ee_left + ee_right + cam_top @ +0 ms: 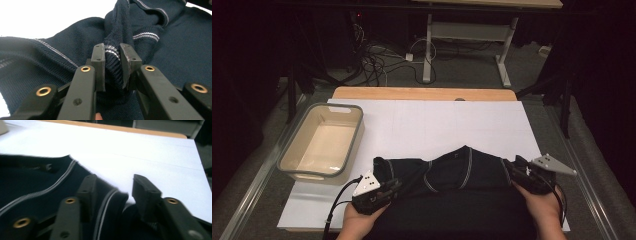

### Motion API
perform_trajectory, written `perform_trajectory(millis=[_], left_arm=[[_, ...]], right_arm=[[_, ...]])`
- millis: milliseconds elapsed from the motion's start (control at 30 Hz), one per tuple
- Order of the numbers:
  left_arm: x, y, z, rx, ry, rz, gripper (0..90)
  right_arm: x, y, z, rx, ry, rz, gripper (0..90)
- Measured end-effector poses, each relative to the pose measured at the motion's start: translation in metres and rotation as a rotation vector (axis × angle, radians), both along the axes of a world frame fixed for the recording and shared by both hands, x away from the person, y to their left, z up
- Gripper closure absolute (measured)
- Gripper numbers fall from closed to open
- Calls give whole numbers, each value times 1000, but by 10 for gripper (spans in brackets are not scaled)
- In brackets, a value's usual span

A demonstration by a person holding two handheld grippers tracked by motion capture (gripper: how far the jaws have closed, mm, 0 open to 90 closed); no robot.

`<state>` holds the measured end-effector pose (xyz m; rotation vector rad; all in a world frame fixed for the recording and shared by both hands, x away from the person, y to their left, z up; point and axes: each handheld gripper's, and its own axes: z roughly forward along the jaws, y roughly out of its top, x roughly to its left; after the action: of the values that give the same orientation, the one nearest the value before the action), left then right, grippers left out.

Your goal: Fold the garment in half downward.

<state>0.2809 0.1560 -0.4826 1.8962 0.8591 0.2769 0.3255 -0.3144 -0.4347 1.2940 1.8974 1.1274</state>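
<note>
On the white-covered surface (422, 125) we see a bin (323, 140) and shirt (447, 170) — left fingers (98, 62) pinching it, right fingers (145, 190) spread; cables (377, 62) beyond.

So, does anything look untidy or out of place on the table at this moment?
Only the dark garment: it lies bunched and creased at the near edge of the table, not flat. The left gripper pinches a striped ribbed fold. The basket sits upright and empty. Nothing looks spilled or damaged.
</note>
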Motion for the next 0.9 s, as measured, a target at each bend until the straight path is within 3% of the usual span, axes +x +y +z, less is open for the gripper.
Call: perform_trajectory(millis=[67,167,267,333,467,733,833,900], left_arm=[[0,0,-1,-4,-1,-3,729],[-1,0,-1,-1,-4,-9,729],[0,1,-1,-5,-1,-8,729],[0,1,-1,-4,-1,-9,729],[0,0,-1,0,0,-10,729],[0,0,-1,-3,5,-7,728],[0,0,-1,-3,4,-6,728],[0,0,-1,-2,4,-3,728]], right_arm=[[15,1,-2,-9,36,-25,696],[34,2,-11,-16,106,-46,725],[43,4,-22,-3,173,-63,613],[43,5,-27,7,191,-53,551],[42,9,-37,-27,239,-38,507],[39,12,-38,-48,229,-6,685],[36,15,-37,-80,193,13,807],[34,17,-36,-102,166,21,840]])
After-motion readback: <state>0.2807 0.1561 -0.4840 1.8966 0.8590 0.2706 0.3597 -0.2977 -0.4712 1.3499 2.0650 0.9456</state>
